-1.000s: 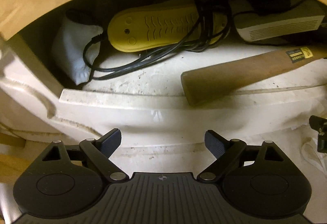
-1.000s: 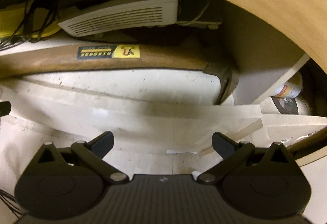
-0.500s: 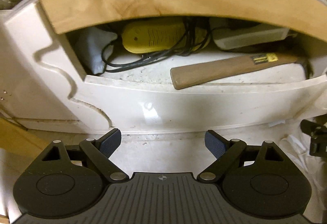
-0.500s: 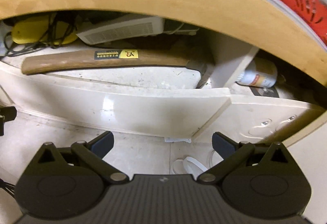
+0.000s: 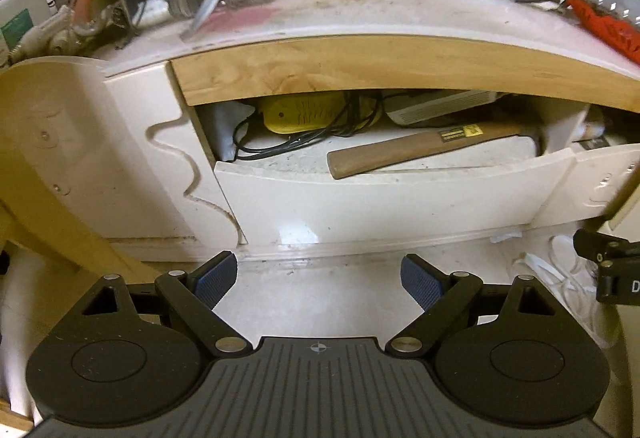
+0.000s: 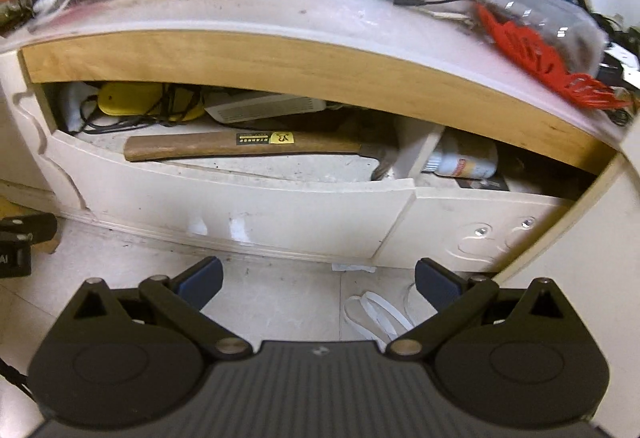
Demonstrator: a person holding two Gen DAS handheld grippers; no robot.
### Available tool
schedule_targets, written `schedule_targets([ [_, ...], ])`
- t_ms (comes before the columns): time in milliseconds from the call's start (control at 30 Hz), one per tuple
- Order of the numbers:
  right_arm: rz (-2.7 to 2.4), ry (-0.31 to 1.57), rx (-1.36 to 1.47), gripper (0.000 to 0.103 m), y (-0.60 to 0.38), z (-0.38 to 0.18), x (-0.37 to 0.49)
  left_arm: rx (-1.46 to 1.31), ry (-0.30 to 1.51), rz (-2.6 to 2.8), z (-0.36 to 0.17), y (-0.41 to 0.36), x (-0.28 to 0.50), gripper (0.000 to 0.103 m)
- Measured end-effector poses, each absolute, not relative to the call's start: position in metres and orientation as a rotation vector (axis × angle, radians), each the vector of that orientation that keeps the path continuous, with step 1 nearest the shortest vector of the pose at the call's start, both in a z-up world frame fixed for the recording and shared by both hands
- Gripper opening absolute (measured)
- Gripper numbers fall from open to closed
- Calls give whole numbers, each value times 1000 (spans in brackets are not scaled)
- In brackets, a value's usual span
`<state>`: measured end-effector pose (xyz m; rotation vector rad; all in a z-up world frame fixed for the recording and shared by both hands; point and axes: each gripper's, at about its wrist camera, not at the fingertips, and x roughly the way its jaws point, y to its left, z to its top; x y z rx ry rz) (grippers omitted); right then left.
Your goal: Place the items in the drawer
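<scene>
The drawer (image 5: 380, 198) stands open under the wooden edge of the cluttered desk top (image 5: 360, 14), and the hammer (image 5: 424, 150) lies inside it, handle along the drawer's front wall. Behind the hammer sit a yellow device (image 5: 304, 112) wrapped in black cord and a white vented box (image 5: 436, 106). The left gripper (image 5: 318, 280) hangs in front of the drawer, well apart from the hammer, its fingers spread wide with nothing between them. The right gripper (image 6: 318, 280) is likewise spread and empty, facing the drawer (image 6: 248, 206). Only the right view shows the hammer (image 6: 248, 144) head against the drawer's right side wall, and a white bottle (image 6: 464, 160) in the neighbouring drawer beyond that wall.
</scene>
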<state>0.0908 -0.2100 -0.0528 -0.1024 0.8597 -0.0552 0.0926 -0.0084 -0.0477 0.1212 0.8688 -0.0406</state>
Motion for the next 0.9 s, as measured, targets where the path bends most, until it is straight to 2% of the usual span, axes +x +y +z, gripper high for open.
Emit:
schedule_targets([
  [433,-51,805,0,103,-224,-17,29,90,821,-50,-19,-7,42,91],
  [900,-25,774,32,103,-224,-3,0,80,798,-59,-13,-8,22,91],
])
